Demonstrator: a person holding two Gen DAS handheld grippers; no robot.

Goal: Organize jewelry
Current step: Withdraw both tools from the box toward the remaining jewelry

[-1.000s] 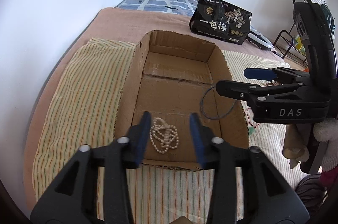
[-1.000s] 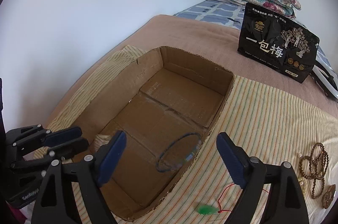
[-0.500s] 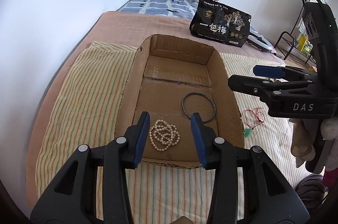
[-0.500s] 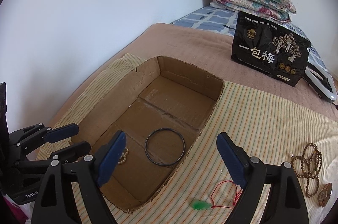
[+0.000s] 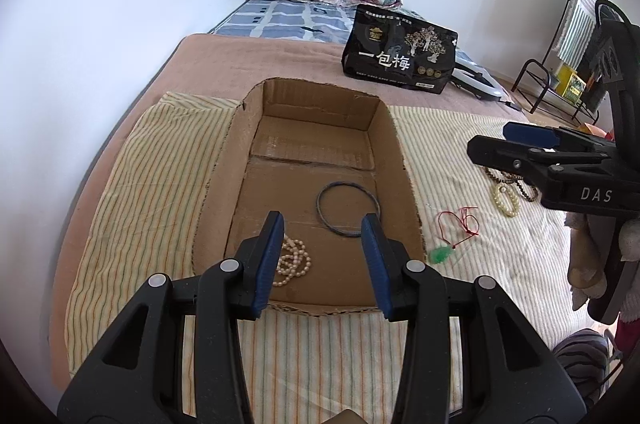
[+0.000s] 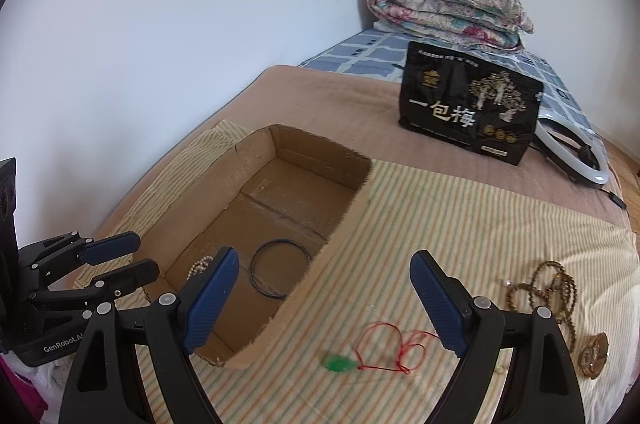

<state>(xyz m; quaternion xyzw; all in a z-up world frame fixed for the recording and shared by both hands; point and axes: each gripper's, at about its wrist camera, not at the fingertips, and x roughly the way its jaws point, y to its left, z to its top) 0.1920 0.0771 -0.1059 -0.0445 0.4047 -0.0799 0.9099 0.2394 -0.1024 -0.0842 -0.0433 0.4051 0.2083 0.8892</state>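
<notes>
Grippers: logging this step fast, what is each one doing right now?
Left gripper: open, holding nothing, above the pearl necklace in the cardboard box.
Right gripper: open wide, holding nothing.

Cardboard box (image 5: 404, 168) open on top; its walls fence in the floor.
</notes>
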